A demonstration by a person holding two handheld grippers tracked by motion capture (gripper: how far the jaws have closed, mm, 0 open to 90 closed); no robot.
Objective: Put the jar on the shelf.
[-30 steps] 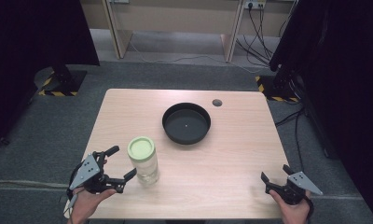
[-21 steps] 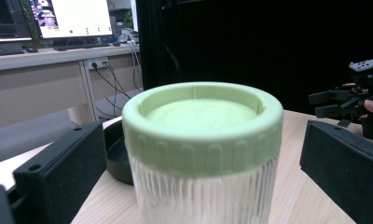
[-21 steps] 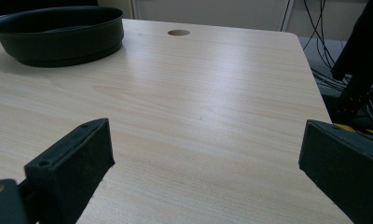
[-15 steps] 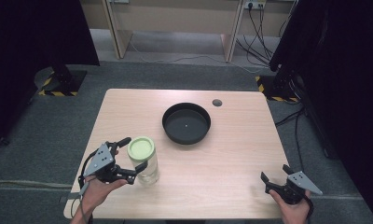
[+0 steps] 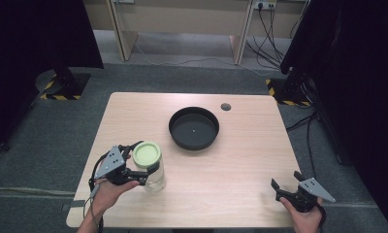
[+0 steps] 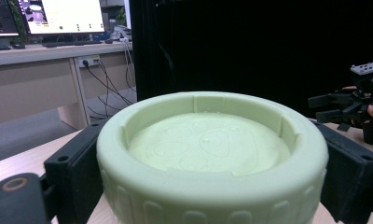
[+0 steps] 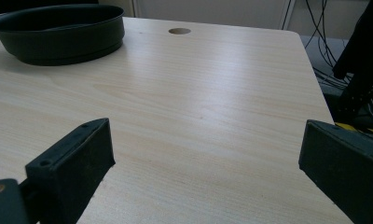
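Left gripper straddling jar at green lid, contact unclear; clamping off-centre risking tipping jar. Right gripper idling, spread wide.

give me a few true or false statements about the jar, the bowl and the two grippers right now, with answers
1. The left gripper has its jaws on either side of the green-lidded jar. True.
2. The jar's green lid lies off on the table. False: it sits on top of the jar.
3. The right gripper grips the black bowl. False: its jaws stand wide apart over bare table, with the bowl far off.
4. The black bowl holds nothing. True.
5. The jar stands inside the bowl. False: it stands on the table, nearer the person than the bowl.
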